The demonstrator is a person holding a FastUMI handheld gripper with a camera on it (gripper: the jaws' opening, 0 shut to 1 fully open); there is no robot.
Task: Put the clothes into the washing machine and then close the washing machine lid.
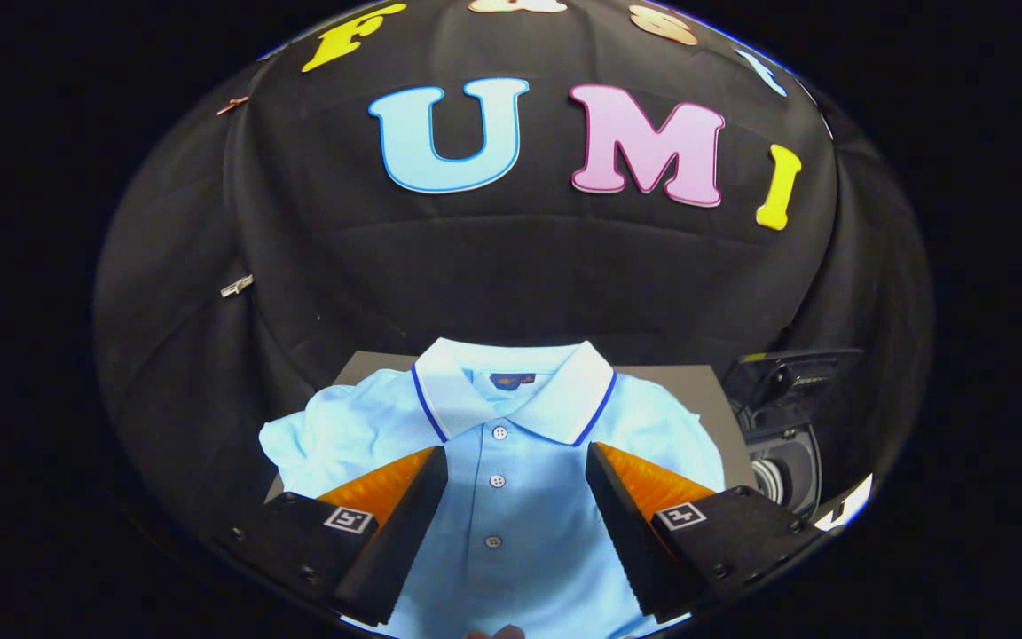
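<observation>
Two fingers [444, 461] spread wide apart over a light blue polo shirt [511, 497], its button placket between them. Shirt lies flat on the table [706, 390]; washing machine [786, 417] sits right.

We see the polo shirt [511, 497] as soft matt cloth with smooth plastic-looking buttons; at three o'clock, the washing machine [786, 426] looks glossy hard plastic.

The gripper [515, 466] holds its fingers apart.

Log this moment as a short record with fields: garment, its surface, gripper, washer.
garment: light blue polo shirt, spread flat, collar away from the gripper, placket buttoned
surface: grey board under the shirt
gripper: gripper open, fingers either side of the button placket, above the shirt
washer: dark machine beside the board, past the shirt's sleeve; lid state unclear
</observation>
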